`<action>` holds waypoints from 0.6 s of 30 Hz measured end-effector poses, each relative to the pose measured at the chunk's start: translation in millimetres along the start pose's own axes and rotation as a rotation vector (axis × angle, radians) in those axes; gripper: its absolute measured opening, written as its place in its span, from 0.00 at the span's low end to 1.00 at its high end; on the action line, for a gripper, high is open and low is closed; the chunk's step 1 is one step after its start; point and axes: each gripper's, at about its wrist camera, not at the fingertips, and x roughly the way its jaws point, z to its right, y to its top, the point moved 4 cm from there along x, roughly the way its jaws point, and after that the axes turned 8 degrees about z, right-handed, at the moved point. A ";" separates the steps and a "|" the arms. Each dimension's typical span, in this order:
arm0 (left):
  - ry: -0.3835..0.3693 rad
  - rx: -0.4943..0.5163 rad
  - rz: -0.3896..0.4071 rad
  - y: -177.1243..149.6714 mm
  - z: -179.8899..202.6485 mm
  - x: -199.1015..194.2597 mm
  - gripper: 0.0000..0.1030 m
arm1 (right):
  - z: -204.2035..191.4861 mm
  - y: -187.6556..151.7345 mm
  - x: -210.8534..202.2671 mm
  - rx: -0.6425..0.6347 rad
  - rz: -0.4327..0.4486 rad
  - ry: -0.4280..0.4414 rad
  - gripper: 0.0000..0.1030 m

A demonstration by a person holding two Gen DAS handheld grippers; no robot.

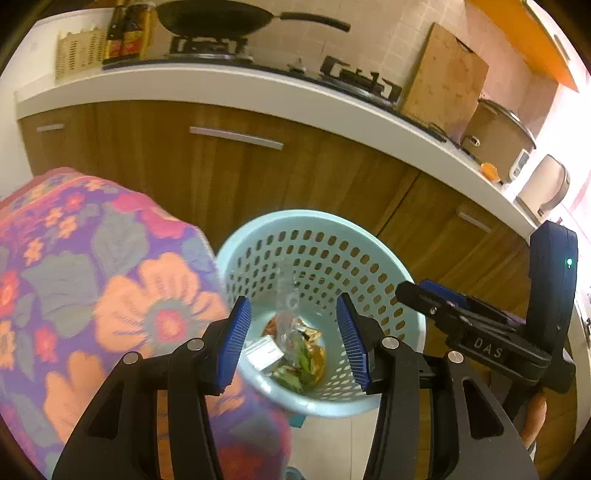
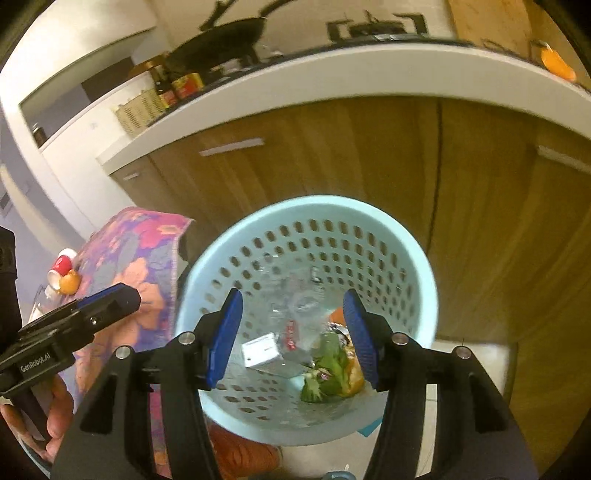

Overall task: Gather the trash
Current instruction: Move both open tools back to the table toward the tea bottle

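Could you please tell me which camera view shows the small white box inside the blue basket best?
The right wrist view: the small white box lies unobstructed on the bottom of the blue basket, its faces distinct. In the left wrist view the same box appears smaller, partly hidden by a clear plastic bag.

Kitchen interior: white tabletop [image 1: 236,92] curving above wood-grain cabinet doors [image 1: 229,177] with slim metal handles [image 1: 236,137]. Black gas hob [image 1: 354,83] and wok [image 1: 218,16] before pale tiled wall [image 1: 391,29]; cutting board [image 1: 443,77] leaning upright. Flower-patterned cloth [image 1: 92,280] at left. Pale tiled floor [image 1: 332,443] below; bright daylight at far right.
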 end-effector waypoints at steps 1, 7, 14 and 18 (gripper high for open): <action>0.004 -0.003 0.008 -0.1 -3.0 -5.2 0.46 | -6.3 1.5 -1.5 -0.010 0.005 0.007 0.51; 0.053 -0.052 0.082 -3.5 -37.4 -57.1 0.53 | -51.6 10.3 -6.0 -0.082 0.025 0.057 0.51; 0.175 -0.128 0.209 -13.6 -98.7 -138.5 0.60 | -129.5 12.3 -1.0 -0.217 0.030 0.131 0.53; 0.267 -0.169 0.275 -25.1 -139.8 -190.5 0.67 | -187.4 2.5 4.8 -0.326 0.031 0.187 0.55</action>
